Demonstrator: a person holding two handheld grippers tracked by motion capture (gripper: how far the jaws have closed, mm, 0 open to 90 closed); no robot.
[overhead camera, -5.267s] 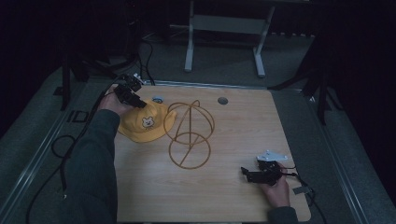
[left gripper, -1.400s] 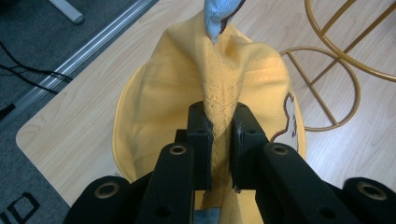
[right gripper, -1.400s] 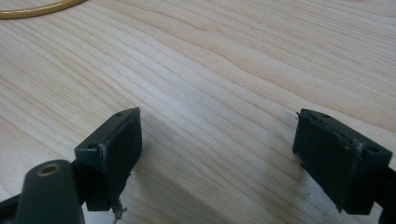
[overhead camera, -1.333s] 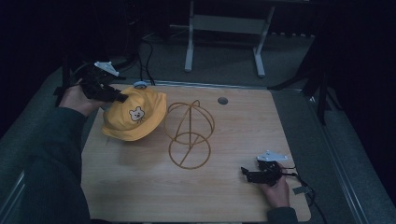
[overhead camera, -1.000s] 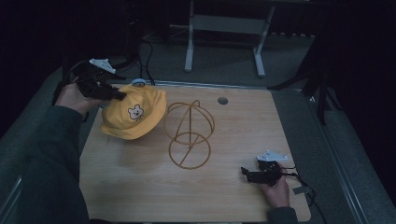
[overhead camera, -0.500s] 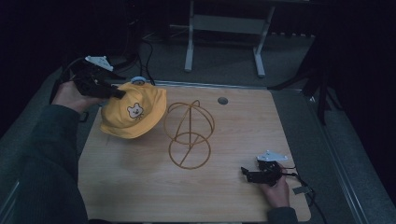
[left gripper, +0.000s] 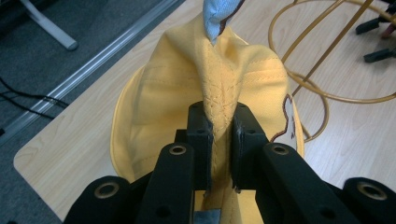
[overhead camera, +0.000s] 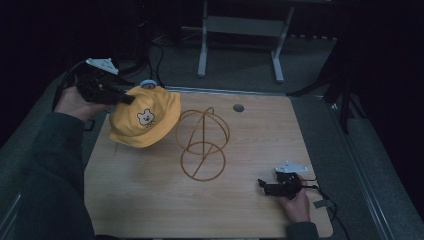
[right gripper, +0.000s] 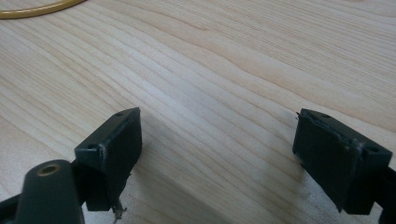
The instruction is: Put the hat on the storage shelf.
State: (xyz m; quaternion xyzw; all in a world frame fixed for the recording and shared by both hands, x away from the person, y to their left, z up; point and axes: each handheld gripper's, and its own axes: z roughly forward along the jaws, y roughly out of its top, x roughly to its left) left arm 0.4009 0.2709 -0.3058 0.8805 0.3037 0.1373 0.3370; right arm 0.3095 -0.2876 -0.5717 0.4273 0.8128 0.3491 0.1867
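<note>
A yellow hat (overhead camera: 145,120) with a bear face patch hangs lifted over the table's far left corner. My left gripper (overhead camera: 127,100) is shut on a fold of its fabric; the left gripper view has the yellow hat (left gripper: 187,88) pinched between my left gripper (left gripper: 219,140) jaws, with a blue tip above. Just to the hat's right a gold wire stand (overhead camera: 202,142) of hoops rests on the wooden table (overhead camera: 250,130). My right gripper (overhead camera: 261,186) lies near the front right, open, and in its own view my right gripper (right gripper: 217,158) holds nothing over bare wood.
A round hole (overhead camera: 238,107) sits in the table near its far edge. A metal frame (overhead camera: 240,30) stands on the floor behind the table. Cables lie on the floor at the far left. A gold hoop edge (right gripper: 37,8) shows in the right gripper view.
My left gripper took hold of the hat, then lifted it and carried it slightly right toward the wire stand. The right gripper has stayed still.
</note>
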